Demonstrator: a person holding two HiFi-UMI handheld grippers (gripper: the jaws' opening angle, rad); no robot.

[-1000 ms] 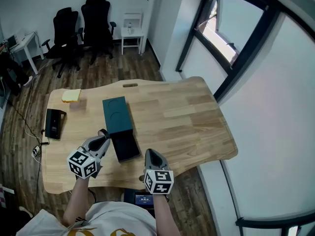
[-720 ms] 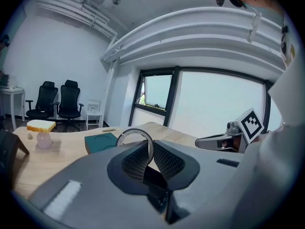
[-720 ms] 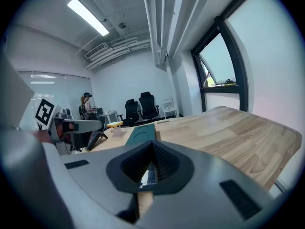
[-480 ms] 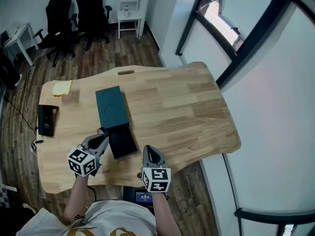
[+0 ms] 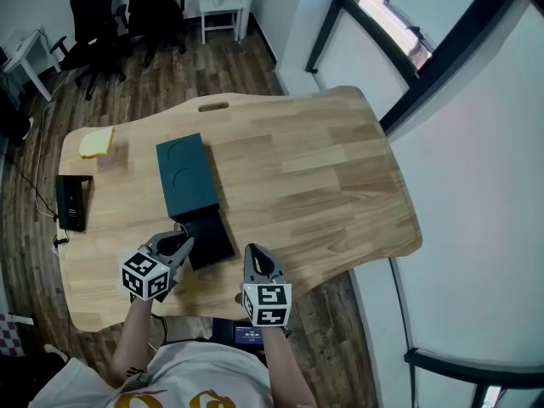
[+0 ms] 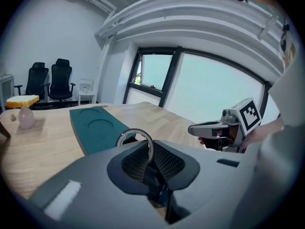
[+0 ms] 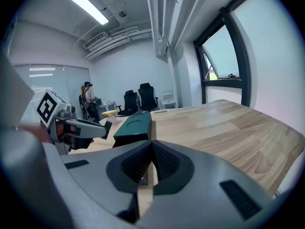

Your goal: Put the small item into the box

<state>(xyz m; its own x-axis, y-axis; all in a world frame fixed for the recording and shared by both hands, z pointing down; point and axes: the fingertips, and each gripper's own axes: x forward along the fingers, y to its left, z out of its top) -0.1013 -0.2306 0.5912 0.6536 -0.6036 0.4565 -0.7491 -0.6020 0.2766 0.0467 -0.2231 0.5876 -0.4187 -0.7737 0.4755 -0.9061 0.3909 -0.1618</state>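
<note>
- Versus a second ago, the table (image 5: 306, 168) sits higher and further left in the head view — the camera shifted. Both grippers kept their spots against the box.
- Left gripper (image 5: 181, 243) is still at the left edge of the black tray (image 5: 211, 238), as before.
- Right gripper (image 5: 252, 253) is still over the table's near edge, just right of the tray.
- In the left gripper view I see the left gripper (image 6: 147, 159) clamped on a small metal ring (image 6: 136, 130). The ring stands upright, pinched at its lower right.
- The ring is not in the box — it's held just beside the tray, with the teal box (image 6: 97, 128) right behind it.
- The teal box (image 5: 185, 175) touches the tray's far end.
- Right gripper (image 7: 151, 162): jaws together, nothing between them. The teal box (image 7: 135, 123) lies ahead of it, to the left.
</note>
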